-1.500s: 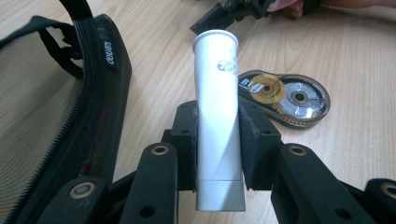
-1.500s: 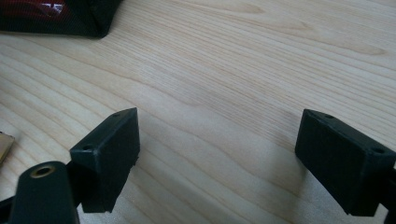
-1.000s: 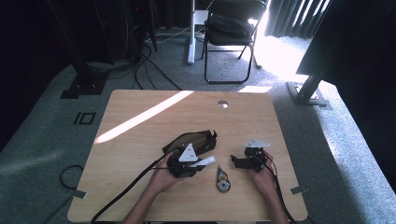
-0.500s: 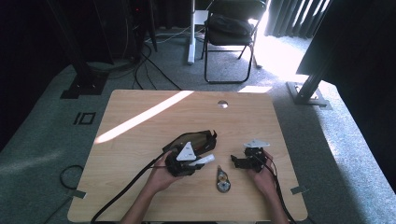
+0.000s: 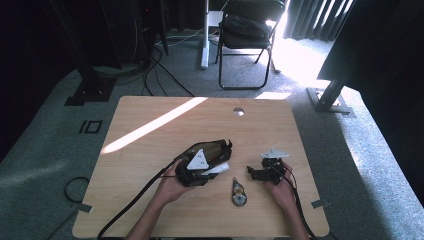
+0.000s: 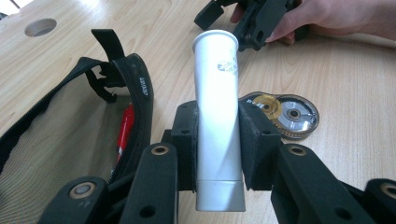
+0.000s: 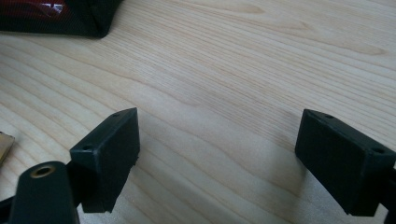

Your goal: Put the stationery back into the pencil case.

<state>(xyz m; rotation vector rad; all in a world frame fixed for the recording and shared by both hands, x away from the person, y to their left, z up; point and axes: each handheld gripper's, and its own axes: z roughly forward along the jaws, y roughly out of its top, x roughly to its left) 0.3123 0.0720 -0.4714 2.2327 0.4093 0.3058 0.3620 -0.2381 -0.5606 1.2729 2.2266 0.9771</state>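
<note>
Pale wooden table [image 5: 150,150] carries the work, with bare board stretching ahead of both hands. Left gripper [image 6: 218,140] pinches a white tube [image 6: 217,116] between its pads, the tube pointing forward along the jaws. Just left of it lies an open black mesh pouch [image 6: 70,116] with a red pen [image 6: 123,130] inside; just right lies a round tape dispenser [image 6: 285,114]. Right gripper [image 7: 219,154], jaws spread wide over bare wood, rests well apart beyond the dispenser.

White tube [image 5: 220,169] in left gripper [image 5: 212,167]; beside black pouch [image 5: 210,150]
</note>
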